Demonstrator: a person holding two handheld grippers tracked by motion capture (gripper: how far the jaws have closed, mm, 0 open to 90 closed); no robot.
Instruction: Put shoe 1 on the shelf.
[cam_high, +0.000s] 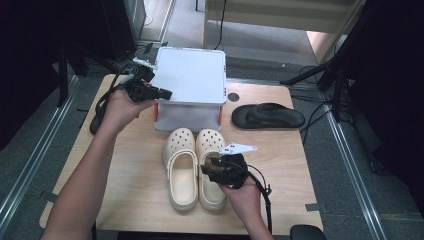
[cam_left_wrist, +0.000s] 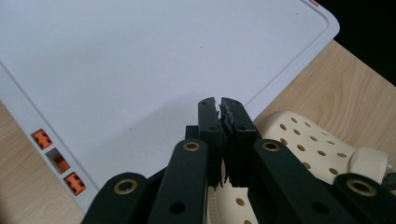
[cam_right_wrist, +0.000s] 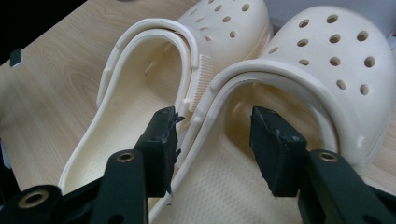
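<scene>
Left gripper (cam_high: 162, 93): jaws shut, empty, over the box lid's (cam_high: 192, 75) left edge.
Right gripper (cam_right_wrist: 212, 135): jaws apart, straddling the right clog's (cam_high: 210, 167) inner rim, gripping nothing.
Left clog (cam_high: 181, 167): touching alongside.
Table (cam_high: 285, 160): bare toward right edge.

The two cream clogs (cam_high: 195, 167) lie touching side by side, so no passage is between them. Just behind their toes stands the white box (cam_high: 190, 87), which blocks the way forward. The wooden table (cam_high: 135, 180) left of the clogs is free; right of them also, it seems, up to the black sandal (cam_high: 267, 116).
</scene>
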